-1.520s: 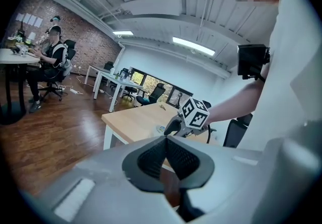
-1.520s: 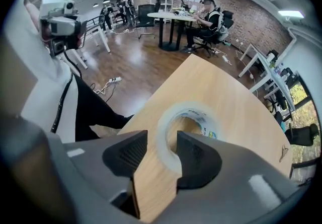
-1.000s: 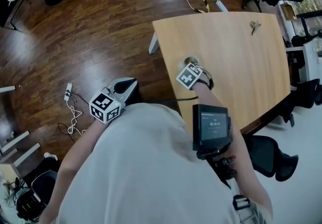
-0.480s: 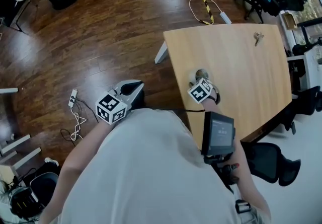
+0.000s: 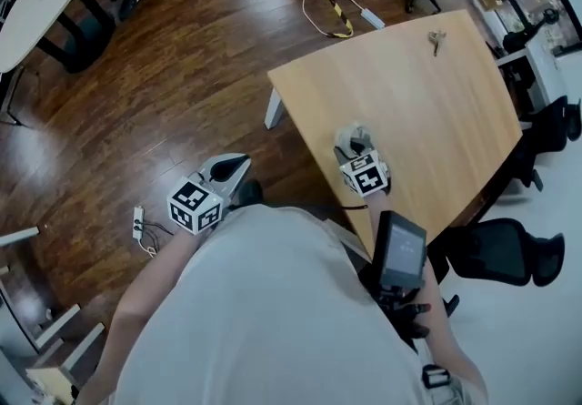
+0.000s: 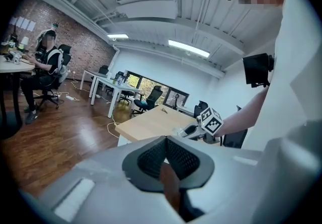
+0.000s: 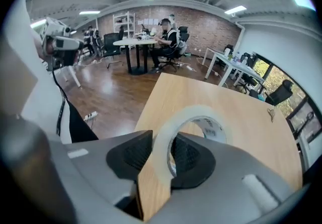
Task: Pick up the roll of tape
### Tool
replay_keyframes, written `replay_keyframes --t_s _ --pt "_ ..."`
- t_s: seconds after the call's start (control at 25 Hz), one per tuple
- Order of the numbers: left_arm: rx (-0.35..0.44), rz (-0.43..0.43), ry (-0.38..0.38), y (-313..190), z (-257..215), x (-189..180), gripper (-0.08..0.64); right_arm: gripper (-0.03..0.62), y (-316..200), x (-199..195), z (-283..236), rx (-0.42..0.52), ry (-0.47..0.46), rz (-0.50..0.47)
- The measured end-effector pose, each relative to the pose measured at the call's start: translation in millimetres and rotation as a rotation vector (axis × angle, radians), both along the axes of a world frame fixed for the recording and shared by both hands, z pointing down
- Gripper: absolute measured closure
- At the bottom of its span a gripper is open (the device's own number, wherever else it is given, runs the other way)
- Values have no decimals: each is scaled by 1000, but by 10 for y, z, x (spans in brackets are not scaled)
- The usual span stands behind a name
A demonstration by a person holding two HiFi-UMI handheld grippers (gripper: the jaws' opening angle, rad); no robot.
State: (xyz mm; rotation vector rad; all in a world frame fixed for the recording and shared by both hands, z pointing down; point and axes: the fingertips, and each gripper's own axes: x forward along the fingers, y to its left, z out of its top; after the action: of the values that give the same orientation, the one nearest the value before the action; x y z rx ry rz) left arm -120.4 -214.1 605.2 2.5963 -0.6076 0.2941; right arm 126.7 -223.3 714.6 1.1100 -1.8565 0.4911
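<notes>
The roll of tape (image 7: 198, 113) is a pale translucent ring that stands on edge between the pads of my right gripper (image 7: 162, 147). Those jaws are closing, and the pads press on the ring's band. In the head view the roll of tape (image 5: 352, 136) sticks out past the right gripper (image 5: 351, 148), above the near left part of the wooden table (image 5: 427, 103). My left gripper (image 5: 231, 167) hangs over the floor, left of the table. Seen in its own view, the left gripper (image 6: 166, 155) has its pads together with nothing between them.
A small bunch of keys (image 5: 436, 40) lies near the table's far edge. A black office chair (image 5: 496, 253) stands at the table's right side. A power strip with cable (image 5: 338, 10) lies on the wood floor beyond the table. A seated person (image 7: 168, 36) is far behind.
The right gripper has rolled its wrist and risen from the tabletop with the tape roll between its jaws. The left gripper has shifted a little beside the body.
</notes>
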Motion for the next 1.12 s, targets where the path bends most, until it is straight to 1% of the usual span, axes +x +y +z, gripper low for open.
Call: replay_keyframes --t_s 0.16,0.44,0.64,0.76,0.88,1.12 --pt "15 53 6 -173 -38 25 554 471 -28 -179 -286 106 -127 104" --pt "20 207 21 -218 -63 366 554 471 98 -308 -951 299 -369 275" --pt "26 301 38 -183 -89 628 554 471 300 -329 -1325 400 -535 389" --pt "36 351 49 -132 -146 735 554 471 449 -315 -1493 449 -597 443" --pt "47 380 51 -130 -175 806 554 471 551 -297 -1621 495 -642 476" --pt "52 416 63 -98 -275 904 554 471 690 -347 -1809 555 -693 480"
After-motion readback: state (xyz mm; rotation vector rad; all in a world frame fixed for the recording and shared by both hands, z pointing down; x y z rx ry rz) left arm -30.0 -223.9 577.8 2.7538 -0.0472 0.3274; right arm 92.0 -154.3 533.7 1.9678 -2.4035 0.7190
